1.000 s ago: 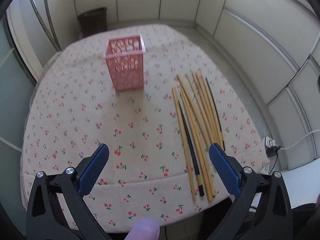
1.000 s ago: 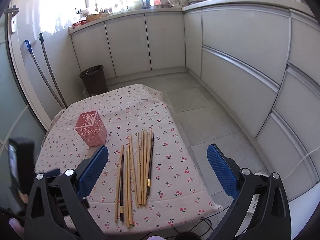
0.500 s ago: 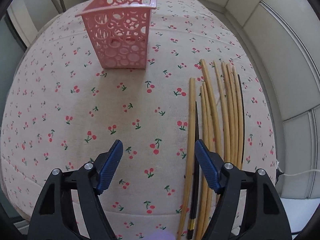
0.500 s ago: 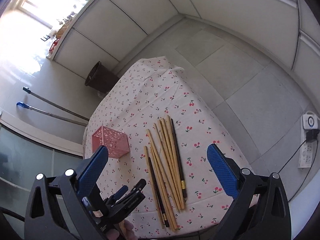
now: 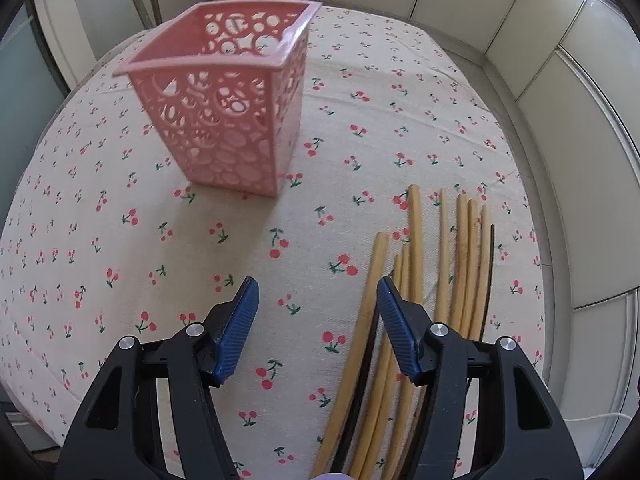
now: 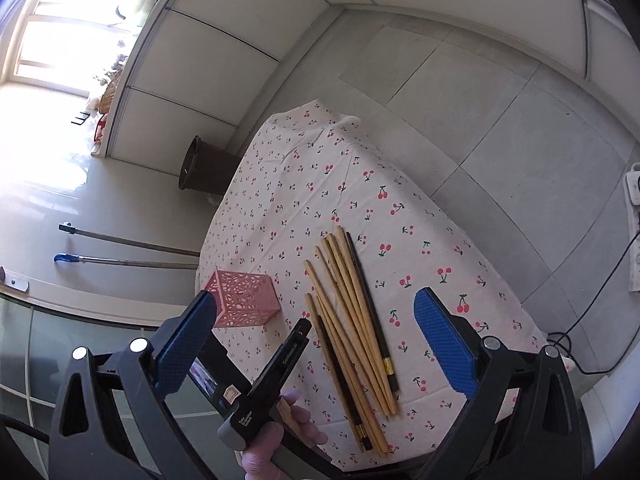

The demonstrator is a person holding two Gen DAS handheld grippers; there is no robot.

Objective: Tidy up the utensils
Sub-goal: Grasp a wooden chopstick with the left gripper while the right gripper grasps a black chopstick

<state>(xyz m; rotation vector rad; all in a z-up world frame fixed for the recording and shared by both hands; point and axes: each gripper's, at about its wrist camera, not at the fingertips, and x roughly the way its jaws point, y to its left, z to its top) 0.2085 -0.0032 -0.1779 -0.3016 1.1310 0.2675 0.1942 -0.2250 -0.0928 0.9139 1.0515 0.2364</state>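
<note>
No legible text anywhere.

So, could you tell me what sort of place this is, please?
Probably a home kitchen: pale cabinet fronts along the walls, a tiled floor, a dark bin, and a table under a cherry-print tablecloth.

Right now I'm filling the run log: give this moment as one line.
left hand-held gripper: open, low over cloth beside chopsticks | right hand-held gripper: open, high | pink basket: upright, empty
</note>
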